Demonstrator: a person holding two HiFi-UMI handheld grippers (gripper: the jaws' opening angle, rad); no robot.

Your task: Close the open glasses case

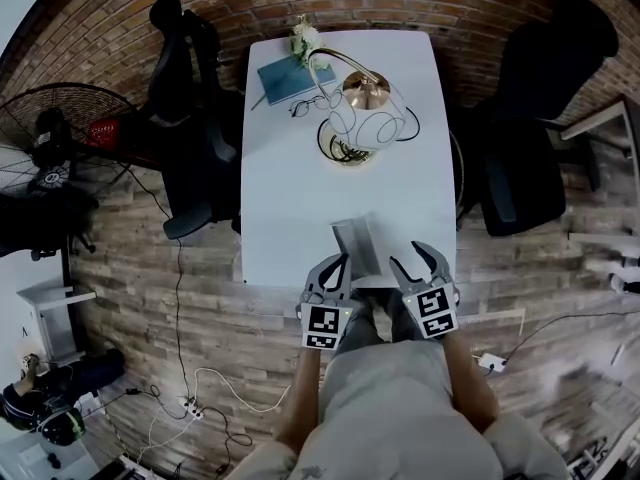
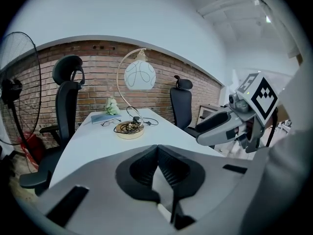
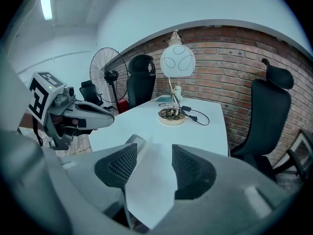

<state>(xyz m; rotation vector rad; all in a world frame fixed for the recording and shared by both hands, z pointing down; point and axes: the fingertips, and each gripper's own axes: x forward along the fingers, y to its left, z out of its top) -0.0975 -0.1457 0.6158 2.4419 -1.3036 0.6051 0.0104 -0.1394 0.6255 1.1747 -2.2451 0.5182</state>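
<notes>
A grey open case (image 1: pixel 357 245), which looks like the glasses case, lies at the near edge of the white table (image 1: pixel 300 198), its flap raised. My left gripper (image 1: pixel 340 263) hovers just left of it, jaws closed together with nothing between them (image 2: pixel 157 151). My right gripper (image 1: pixel 418 258) hovers just right of it, open, with bare tabletop showing between its jaws (image 3: pixel 154 155). A corner of the grey case (image 3: pixel 136 141) shows behind the right gripper's left jaw. The left gripper view does not show the case.
At the table's far end stand a globe lamp on a gold base (image 1: pixel 352 133) with its cable, a pair of glasses (image 1: pixel 312 103), a blue flat book or case (image 1: pixel 288 76) and a small plant. Black office chairs (image 1: pixel 195 138) (image 1: pixel 525 148) flank the table. A fan (image 1: pixel 60 138) stands left.
</notes>
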